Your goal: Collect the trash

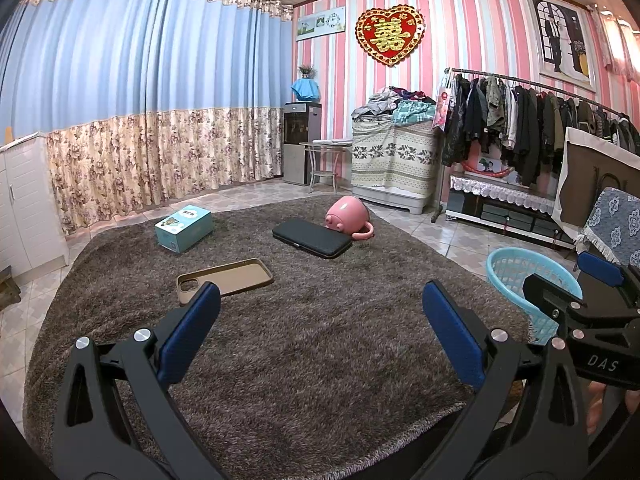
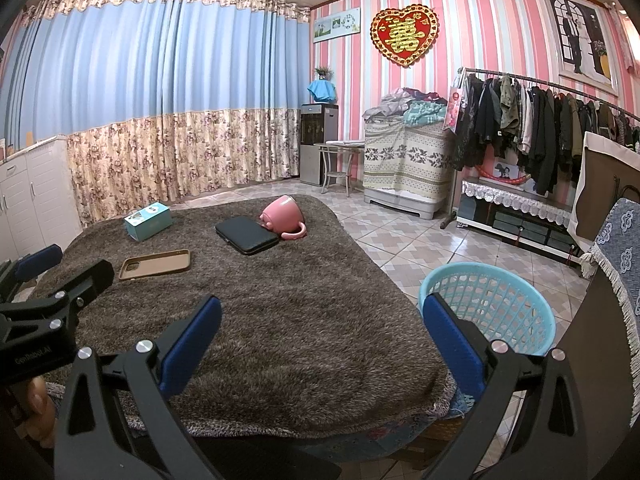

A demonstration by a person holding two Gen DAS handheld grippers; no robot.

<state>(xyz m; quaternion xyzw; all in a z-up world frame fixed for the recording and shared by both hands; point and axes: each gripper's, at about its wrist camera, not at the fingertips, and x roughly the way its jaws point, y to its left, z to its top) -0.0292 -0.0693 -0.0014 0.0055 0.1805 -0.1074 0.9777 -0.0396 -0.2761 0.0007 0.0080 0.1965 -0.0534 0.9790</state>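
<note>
Both jaws gaping, empty; I'm eyeing phone case [image 1: 225, 279] lying crosswise, far-left of left gripper [image 1: 320, 336], nearer than right gripper [image 2: 320, 340].

both views evenly lit, soft indoor light, no hard shadows seen. strong fisheye bending at edges, black vignette in corners. curtains [image 1: 140, 92] glow blue from backlight. focus sharp throughout, slight softness at rims.

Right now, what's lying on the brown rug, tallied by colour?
Pink: 1, the tipped mug
Black: 1, the flat case
Brown: 1, the phone case
Light blue: 1, the box
Total: 4
The turquoise basket stands off the rug.
</note>
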